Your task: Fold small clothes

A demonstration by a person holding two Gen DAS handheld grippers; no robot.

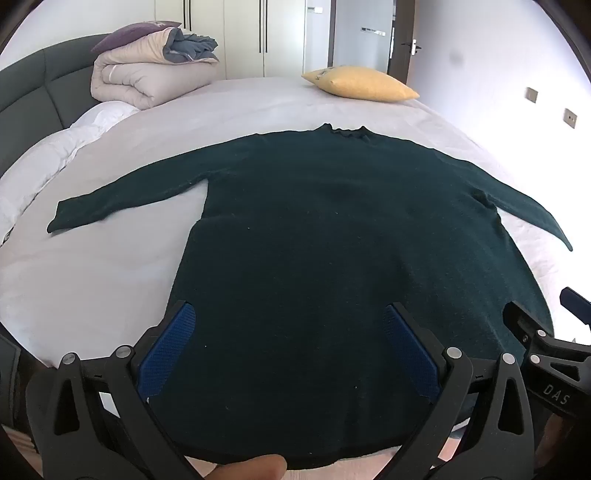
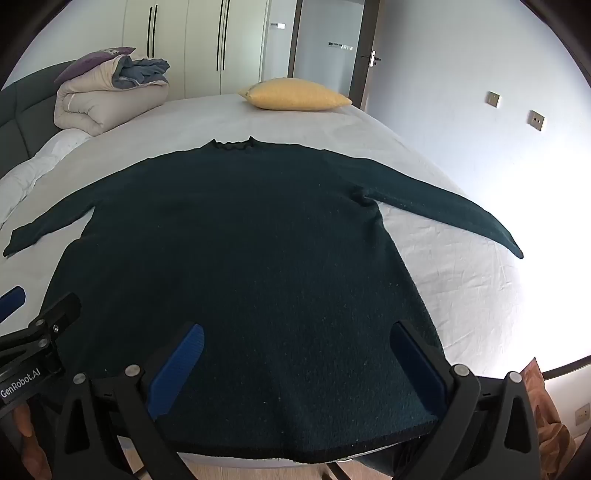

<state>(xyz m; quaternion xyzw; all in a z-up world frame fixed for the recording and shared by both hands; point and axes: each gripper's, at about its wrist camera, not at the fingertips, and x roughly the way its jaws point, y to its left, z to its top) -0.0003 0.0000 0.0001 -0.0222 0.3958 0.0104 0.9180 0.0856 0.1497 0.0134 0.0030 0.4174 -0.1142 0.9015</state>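
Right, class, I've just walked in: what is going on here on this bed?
A person holds a claw in each hand over a dark green sweater spread flat on the bed, sleeves out. The left claw and right claw are both open above the hem, gripping nothing. No fold is made yet. A yellow pillow and a rolled duvet lie beyond.

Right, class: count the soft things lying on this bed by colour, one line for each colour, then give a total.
Dark green: 1, the sweater
Yellow: 1, the pillow
Beige: 1, the folded duvet
Purple: 1, the cushion on top of the duvet
Blue-grey: 1, the bundled cloth
Total: 5
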